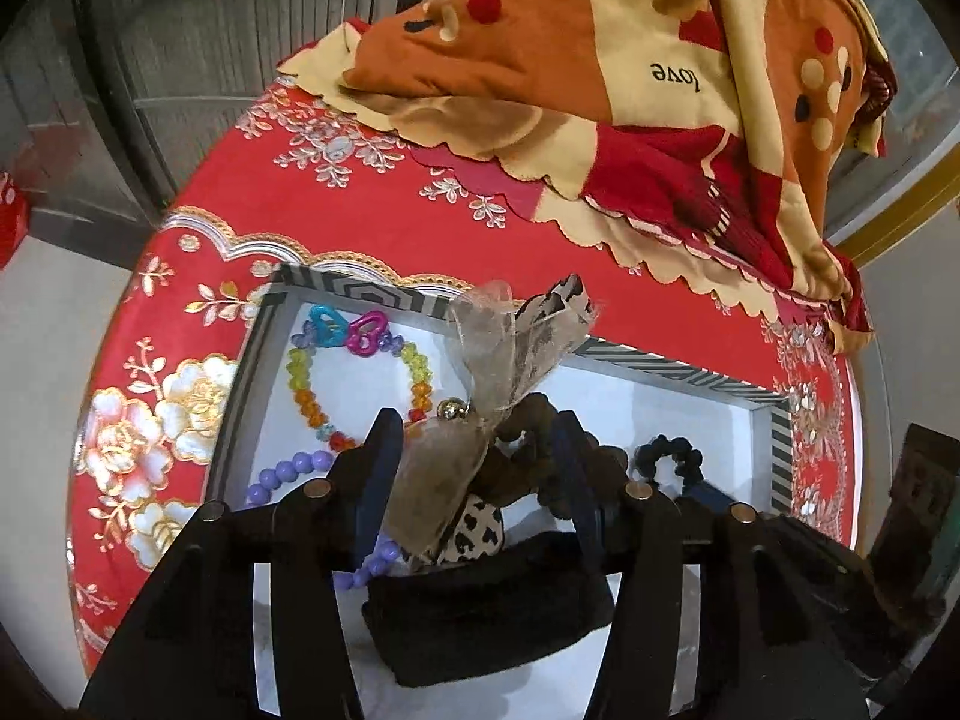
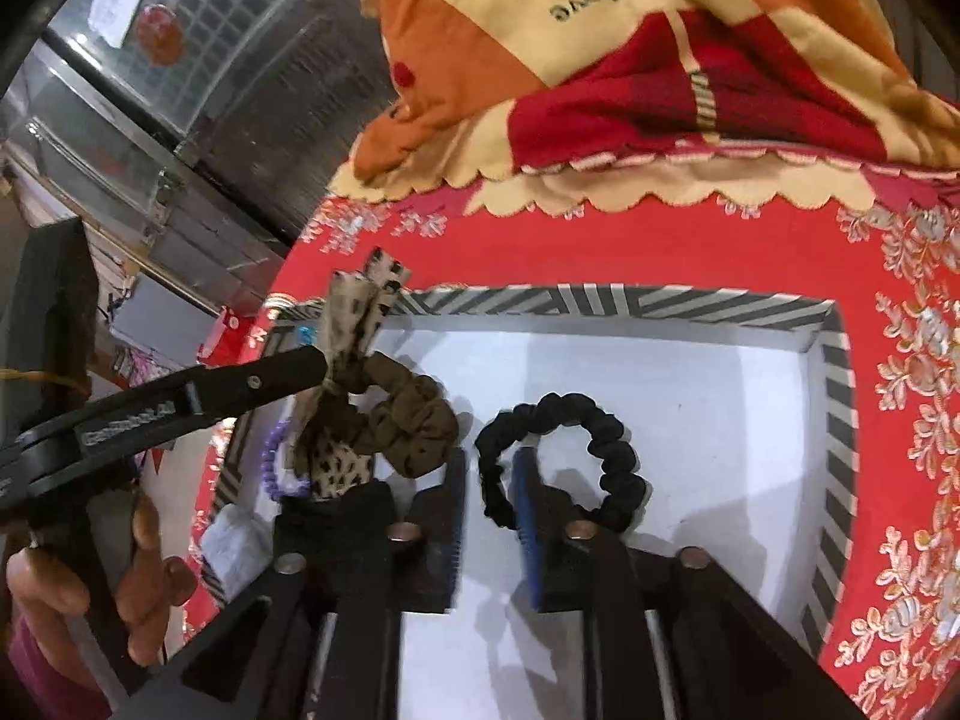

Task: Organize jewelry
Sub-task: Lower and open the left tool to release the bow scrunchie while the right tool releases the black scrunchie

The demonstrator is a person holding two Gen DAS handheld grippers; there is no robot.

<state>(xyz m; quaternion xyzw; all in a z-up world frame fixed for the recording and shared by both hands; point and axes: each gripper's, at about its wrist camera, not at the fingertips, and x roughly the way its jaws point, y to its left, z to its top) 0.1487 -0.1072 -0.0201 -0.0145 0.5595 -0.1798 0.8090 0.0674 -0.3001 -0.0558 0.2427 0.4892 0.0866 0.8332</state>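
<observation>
A white tray with a black-and-white striped rim lies on the red table. My left gripper is open and points down into it, with a brown scrunchie and its leopard-print bow loose between the fingers. One left finger touches the bow. My right gripper is open a little, and the left side of a black scrunchie lies slack between its pads. A multicoloured bead bracelet and a purple bead bracelet lie at the tray's left.
A black fabric piece lies in the tray under the left gripper. A folded orange and red quilt covers the far side of the red flowered tablecloth. A person's hand holds the left gripper. The table edge curves close on the left.
</observation>
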